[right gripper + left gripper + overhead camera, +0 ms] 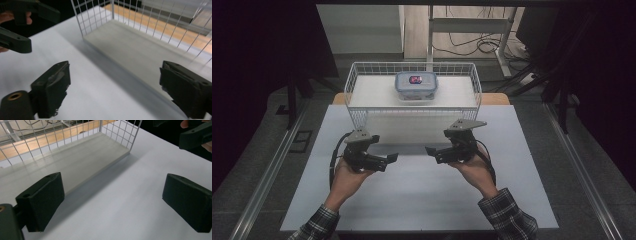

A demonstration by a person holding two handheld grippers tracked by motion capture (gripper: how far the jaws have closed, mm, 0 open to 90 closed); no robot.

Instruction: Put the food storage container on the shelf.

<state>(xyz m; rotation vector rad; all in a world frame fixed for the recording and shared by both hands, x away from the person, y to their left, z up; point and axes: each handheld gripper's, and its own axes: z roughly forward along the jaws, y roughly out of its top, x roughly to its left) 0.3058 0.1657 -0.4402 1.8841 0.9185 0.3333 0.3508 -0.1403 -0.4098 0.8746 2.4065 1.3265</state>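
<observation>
A white wire basket [362,117] stands at the back middle of the white table [422,200]. Inside it, near the far wall, sits a clear lidded container [416,86] with a blue-rimmed lid and something red within. In front of the basket, a person's hands hold both grippers just above the table, with their jaws pointing at each other. My left gripper [388,161] [113,203] is open with nothing between its jaws. My right gripper [434,154] [120,88] is open too and holds nothing. Each gripper view takes in a near corner of the basket [120,132] [95,15] and the other gripper [195,136] [20,25].
The basket has a pale flat floor [75,157]. A wooden strip [494,98] runs behind it. Beyond the table stand a desk frame [472,25] and floor cables [482,47]. Dark curtains flank both sides, and metal rails [272,170] run along the floor.
</observation>
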